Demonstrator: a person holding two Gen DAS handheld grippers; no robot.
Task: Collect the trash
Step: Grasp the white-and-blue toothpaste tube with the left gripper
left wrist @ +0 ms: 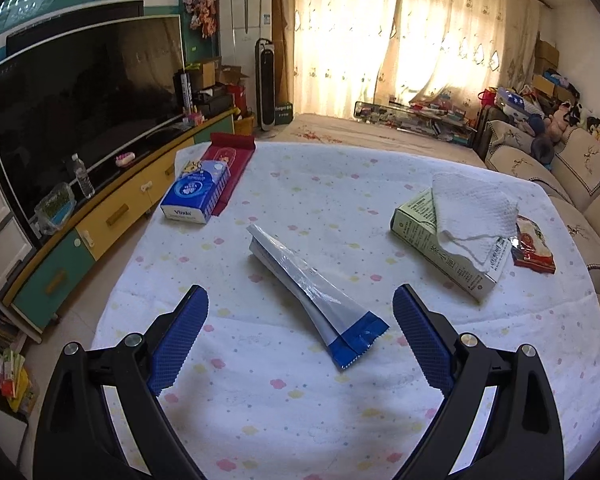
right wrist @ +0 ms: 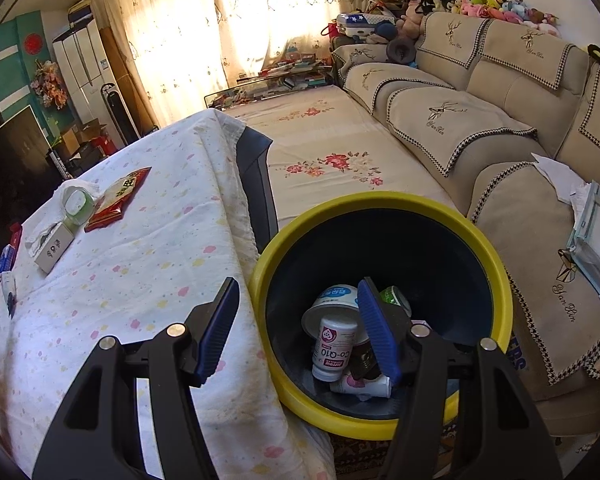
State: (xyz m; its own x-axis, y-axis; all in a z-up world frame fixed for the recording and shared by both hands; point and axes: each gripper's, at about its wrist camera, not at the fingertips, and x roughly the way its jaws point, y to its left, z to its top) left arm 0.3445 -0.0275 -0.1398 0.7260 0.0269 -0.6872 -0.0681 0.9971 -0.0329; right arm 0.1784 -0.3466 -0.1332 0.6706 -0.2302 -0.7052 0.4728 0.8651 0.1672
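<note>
In the left wrist view my left gripper (left wrist: 300,300) is open above the table, its fingers on either side of a white and blue plastic wrapper (left wrist: 312,288) lying on the cloth. A green carton (left wrist: 440,248) with a white paper towel (left wrist: 472,208) on it and a red snack packet (left wrist: 534,246) lie to the right. In the right wrist view my right gripper (right wrist: 297,292) is open and empty over the yellow-rimmed bin (right wrist: 496,256), which holds a white bottle (right wrist: 332,348) and cups.
A blue tissue box (left wrist: 195,192) and a red folder (left wrist: 231,168) lie at the table's far left. A TV (left wrist: 79,112) on a low cabinet stands to the left. A sofa (right wrist: 480,128) runs along the right, beside the bin. The table edge (right wrist: 239,208) borders the bin.
</note>
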